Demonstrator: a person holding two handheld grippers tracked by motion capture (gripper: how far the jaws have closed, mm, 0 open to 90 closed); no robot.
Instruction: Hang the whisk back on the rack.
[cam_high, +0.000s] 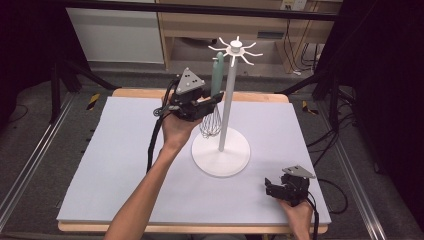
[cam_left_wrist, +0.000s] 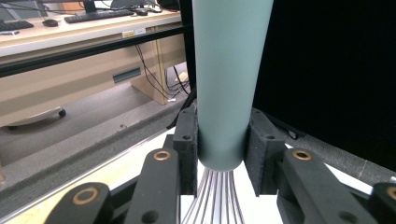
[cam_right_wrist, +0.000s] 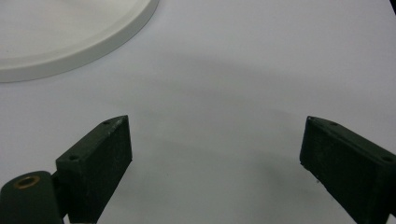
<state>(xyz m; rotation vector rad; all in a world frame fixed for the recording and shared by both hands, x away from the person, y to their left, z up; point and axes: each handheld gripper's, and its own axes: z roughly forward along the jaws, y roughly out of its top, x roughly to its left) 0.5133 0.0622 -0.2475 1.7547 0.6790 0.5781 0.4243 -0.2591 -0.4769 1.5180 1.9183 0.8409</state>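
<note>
Clamping the whisk (cam_high: 214, 100) by its smooth teal handle, the left gripper (cam_high: 209, 101) holds it upright at the far side, wire loops hanging just beside the white rack (cam_high: 220, 159) pole. Near right, the right gripper (cam_high: 274, 189) rests wide open on matte lavender mat (cam_high: 120, 165).

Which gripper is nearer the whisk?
Left. The left gripper is clamped on the whisk at the base of its green handle, beside the white stand. The right gripper sits open, low at the table's near right corner, well away from it.
</note>
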